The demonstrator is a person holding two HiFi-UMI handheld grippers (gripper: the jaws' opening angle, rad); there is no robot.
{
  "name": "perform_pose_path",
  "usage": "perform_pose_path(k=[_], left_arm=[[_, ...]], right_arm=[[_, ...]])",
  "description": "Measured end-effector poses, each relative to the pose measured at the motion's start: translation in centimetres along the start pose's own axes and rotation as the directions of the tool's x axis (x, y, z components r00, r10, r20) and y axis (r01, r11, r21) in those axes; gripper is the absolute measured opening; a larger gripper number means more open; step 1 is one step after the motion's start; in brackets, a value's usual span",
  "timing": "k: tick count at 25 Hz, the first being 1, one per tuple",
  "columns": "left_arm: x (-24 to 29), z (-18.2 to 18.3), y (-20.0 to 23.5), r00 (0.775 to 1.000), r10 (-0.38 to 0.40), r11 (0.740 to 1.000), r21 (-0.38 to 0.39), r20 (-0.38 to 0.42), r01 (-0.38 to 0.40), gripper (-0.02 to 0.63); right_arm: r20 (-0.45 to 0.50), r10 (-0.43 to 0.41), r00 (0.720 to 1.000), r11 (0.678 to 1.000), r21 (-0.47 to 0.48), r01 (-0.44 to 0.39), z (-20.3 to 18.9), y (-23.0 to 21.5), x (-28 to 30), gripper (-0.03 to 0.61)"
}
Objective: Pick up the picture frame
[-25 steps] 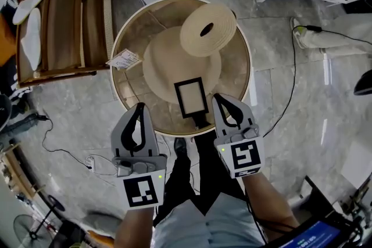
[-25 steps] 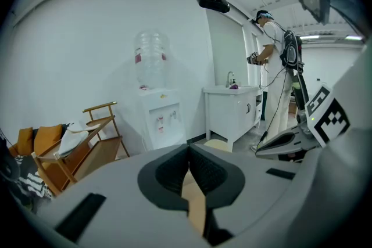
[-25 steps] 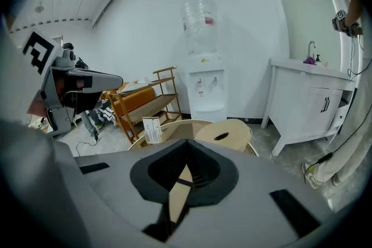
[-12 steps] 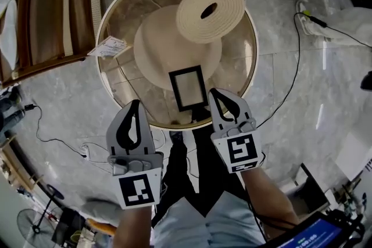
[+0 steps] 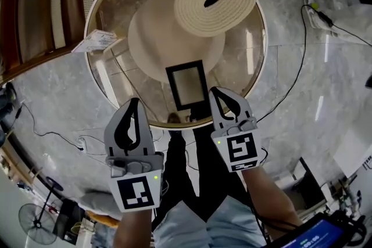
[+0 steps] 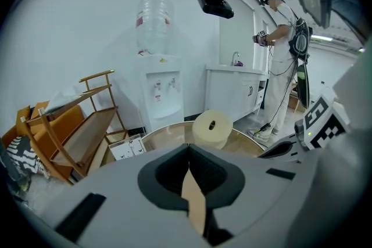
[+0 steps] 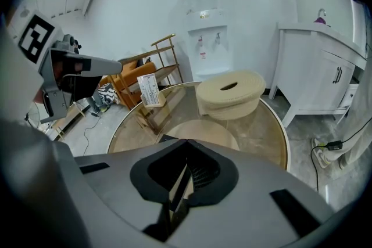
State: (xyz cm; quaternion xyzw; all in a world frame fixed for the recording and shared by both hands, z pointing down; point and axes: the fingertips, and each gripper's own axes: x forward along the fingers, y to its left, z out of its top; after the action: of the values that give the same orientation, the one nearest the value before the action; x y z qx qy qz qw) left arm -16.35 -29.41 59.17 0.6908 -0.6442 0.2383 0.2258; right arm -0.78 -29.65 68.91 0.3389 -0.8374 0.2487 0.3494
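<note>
1. The step in hand, as I judge it, is the approach: both grippers hang just short of the near edge of the round glass table (image 5: 256,75), and neither touches the picture frame (image 5: 187,85)
2. The left gripper (image 5: 135,101) has its jaws pressed together with nothing between them; its own view shows the tips meeting. It sits left of the frame and a little apart from it
3. The right gripper (image 5: 215,92) is likewise closed and empty, just beside the frame's near right corner
4. To do this well, one claw should open wide before it goes in; closed tips would only push the frame across the slick glass
5. The right gripper is nearer, so I would have it take the frame by its right long side, with the left steadying the opposite side if needed
6. Close gently on the border, not on the pale centre, which may be glazed
7. The frame lies close to the table's near edge, about midway along it, long axis pointing away from the person
8. It is an upright rectangle with a thin black border and a pale grey middle; a dark stub shows at its near end, perhaps a stand. Whether it lies flat or is propped I cannot tell
</note>
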Motion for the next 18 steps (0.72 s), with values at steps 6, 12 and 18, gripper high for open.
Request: perform_pose_path(k=[6,12,18], left_arm=[[1.1,-1.3,-0.4,1.0,0.006,1.0,-0.011,-0.018,-0.006,0.015],[2.1,-2.9,-0.7,0.999,-0.003,1.0,-0.013,-0.045,0.003,0.015],[2.9,-4.1,-0.4,0.998,-0.003,1.0,-0.011,-0.062,0.002,0.015]], right_arm=[[-0.035,0.015,0.999,0.999,0.032,-0.014,-1.7,-0.4,1.2,0.043],[-0.07,0.029,0.997,0.999,0.045,-0.026,-3.5,-0.5,2.8,0.099],[-0.104,0.043,0.994,0.998,0.053,-0.037,-5.2,-0.3,4.4,0.117]])
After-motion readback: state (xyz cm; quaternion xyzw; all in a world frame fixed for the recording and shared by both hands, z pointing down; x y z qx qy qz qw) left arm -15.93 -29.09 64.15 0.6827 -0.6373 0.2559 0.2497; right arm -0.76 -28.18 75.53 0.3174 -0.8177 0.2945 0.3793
